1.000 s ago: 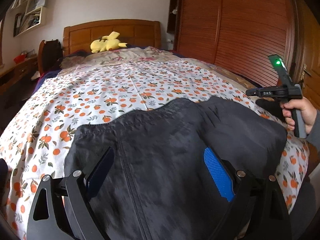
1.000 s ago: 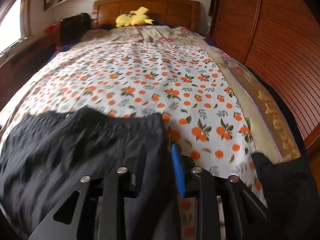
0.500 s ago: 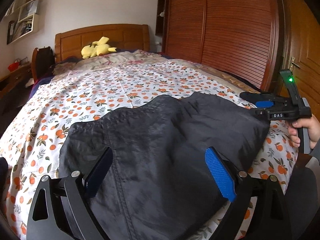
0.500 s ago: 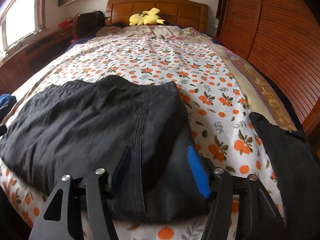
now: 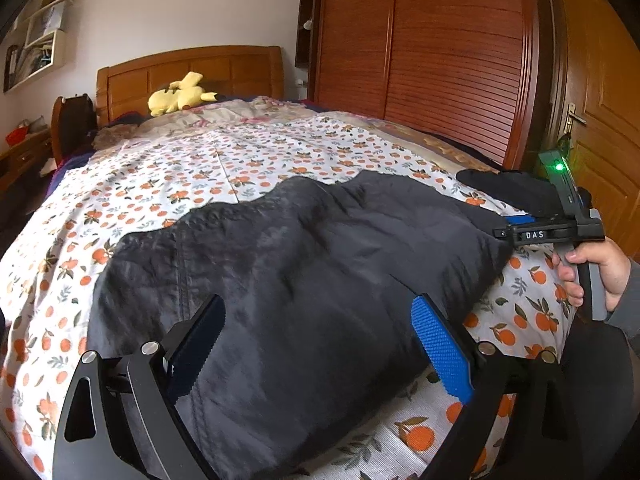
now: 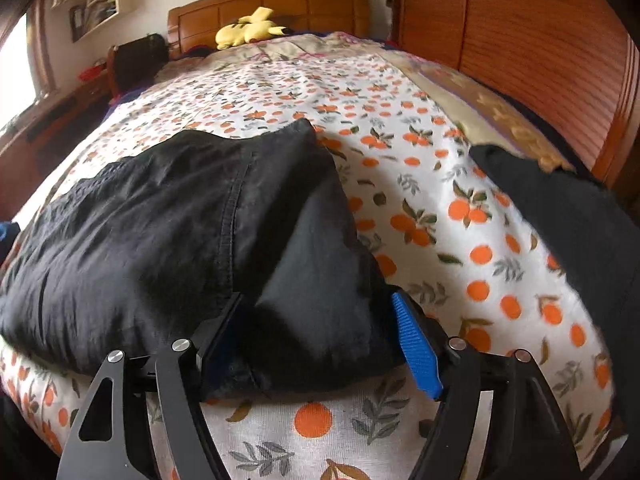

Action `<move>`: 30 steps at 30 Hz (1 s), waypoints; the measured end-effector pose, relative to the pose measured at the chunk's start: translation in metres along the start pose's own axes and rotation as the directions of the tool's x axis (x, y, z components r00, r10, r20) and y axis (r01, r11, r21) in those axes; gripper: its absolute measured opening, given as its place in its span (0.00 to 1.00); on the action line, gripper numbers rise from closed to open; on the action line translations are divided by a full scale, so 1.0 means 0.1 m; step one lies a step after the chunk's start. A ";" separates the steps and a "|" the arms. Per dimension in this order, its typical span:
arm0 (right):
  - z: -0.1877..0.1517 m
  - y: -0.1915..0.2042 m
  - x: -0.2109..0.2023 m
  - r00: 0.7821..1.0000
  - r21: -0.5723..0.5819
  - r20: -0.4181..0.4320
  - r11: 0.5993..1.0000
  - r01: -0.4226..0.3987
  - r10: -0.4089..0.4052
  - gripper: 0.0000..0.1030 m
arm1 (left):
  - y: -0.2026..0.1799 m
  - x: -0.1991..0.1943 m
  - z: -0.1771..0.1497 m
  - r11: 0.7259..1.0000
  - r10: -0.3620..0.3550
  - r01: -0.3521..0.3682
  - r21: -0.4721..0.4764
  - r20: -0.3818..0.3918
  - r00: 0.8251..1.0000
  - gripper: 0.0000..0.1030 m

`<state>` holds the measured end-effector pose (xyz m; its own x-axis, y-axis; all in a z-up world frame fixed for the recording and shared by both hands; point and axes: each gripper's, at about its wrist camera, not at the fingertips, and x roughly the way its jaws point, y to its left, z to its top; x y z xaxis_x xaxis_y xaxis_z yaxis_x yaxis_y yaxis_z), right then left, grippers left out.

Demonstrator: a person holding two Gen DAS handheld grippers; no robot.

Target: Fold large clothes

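A large dark grey garment [image 5: 304,276] lies folded on the orange-print bedspread [image 5: 224,160] near the foot of the bed. My left gripper [image 5: 320,344] is open, its jaws wide apart above the garment's near edge. My right gripper [image 6: 320,340] is open too, its jaws on either side of the garment's [image 6: 192,224] near right corner. The right gripper also shows in the left wrist view [image 5: 516,228] at the garment's right edge, held by a hand.
Another black garment [image 6: 580,216] lies at the bed's right edge. A yellow plush toy [image 5: 180,94] sits by the wooden headboard [image 5: 192,68]. A wooden wardrobe [image 5: 440,52] stands on the right, a door [image 5: 600,120] beyond it. A desk [image 6: 48,128] stands to the left.
The right gripper opened and let go of the garment. Both grippers drew back toward the foot of the bed. The garment now lies flat on the bedspread.
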<state>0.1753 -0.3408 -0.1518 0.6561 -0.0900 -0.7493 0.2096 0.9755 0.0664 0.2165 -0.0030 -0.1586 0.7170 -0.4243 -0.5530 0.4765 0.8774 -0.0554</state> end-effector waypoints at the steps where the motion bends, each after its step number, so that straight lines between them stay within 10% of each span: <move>1: -0.01 -0.01 0.01 1.000 0.009 -0.001 1.000 -0.005 0.005 0.68 | -0.01 0.01 -0.02 1.000 0.000 0.000 0.000 -0.004 1.000 0.92; 30: -0.20 -0.24 -0.03 0.997 0.158 0.039 0.985 -0.071 0.066 0.69 | -0.27 0.39 -0.12 0.999 0.035 -0.034 0.017 -0.081 0.996 0.92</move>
<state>0.1541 -0.3597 -0.1647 0.6960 -0.0330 -0.7173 0.2739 0.9356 0.2227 0.2249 -0.0407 -0.1889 0.6900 -0.3734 -0.6201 0.4601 0.8876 -0.0225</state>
